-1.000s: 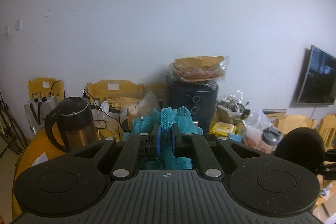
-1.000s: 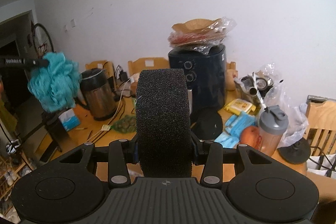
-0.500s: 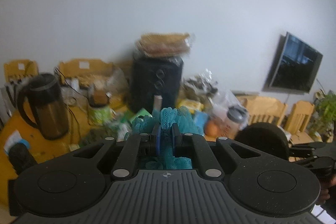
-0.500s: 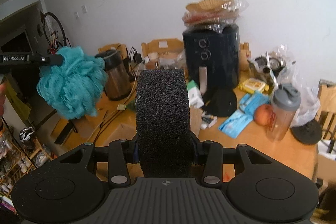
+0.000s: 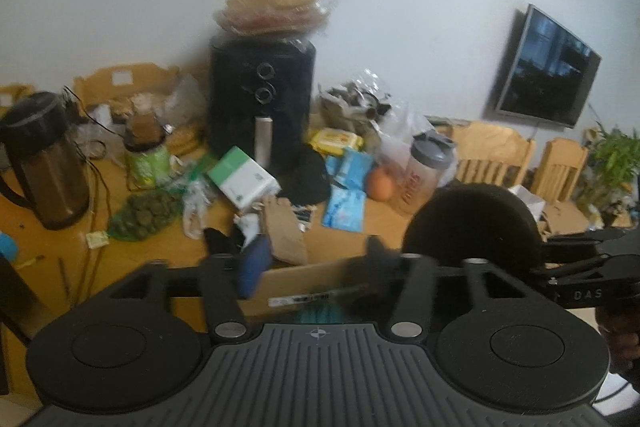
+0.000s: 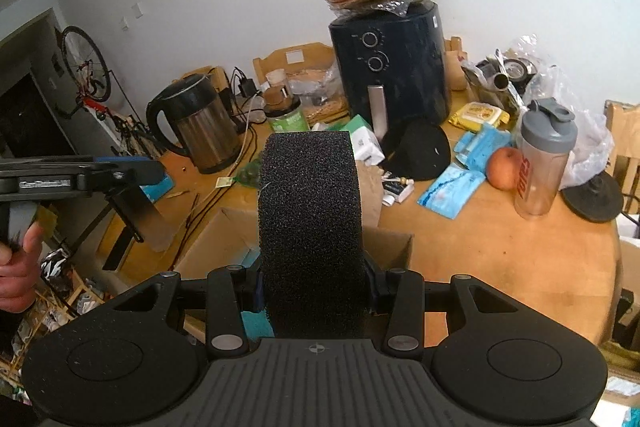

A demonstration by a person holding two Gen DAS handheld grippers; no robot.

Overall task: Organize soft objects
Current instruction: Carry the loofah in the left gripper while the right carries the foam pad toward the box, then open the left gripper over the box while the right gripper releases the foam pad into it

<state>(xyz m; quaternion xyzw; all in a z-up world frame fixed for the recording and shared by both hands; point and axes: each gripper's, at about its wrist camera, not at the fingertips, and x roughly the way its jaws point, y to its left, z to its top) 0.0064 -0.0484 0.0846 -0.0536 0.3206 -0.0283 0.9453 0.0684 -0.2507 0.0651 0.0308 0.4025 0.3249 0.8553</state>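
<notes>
My left gripper [image 5: 316, 267] is open and empty above an open cardboard box [image 5: 316, 287]. A teal bath pouf [image 5: 318, 315] shows as a blur low in the box, below the jaws; it also shows in the right wrist view [image 6: 256, 323]. My right gripper [image 6: 314, 291] is shut on a thick black foam sponge [image 6: 312, 227], held over the same box [image 6: 394, 247]. In the left wrist view the sponge [image 5: 472, 227] hangs at the right. In the right wrist view the left gripper [image 6: 132, 171] shows at the left.
The wooden table [image 6: 500, 251] holds a black air fryer [image 6: 396, 75], a kettle [image 6: 196, 127], a shaker bottle [image 6: 544, 163], an orange fruit [image 6: 505, 169], blue packets [image 6: 448, 189], a black cap [image 6: 416, 155] and cables. Chairs and a wall TV [image 5: 544, 67] stand at the right.
My left gripper has opened and let go of the teal pouf, which has dropped into the box. Both grippers have moved down and forward over the box. The right still holds the sponge.
</notes>
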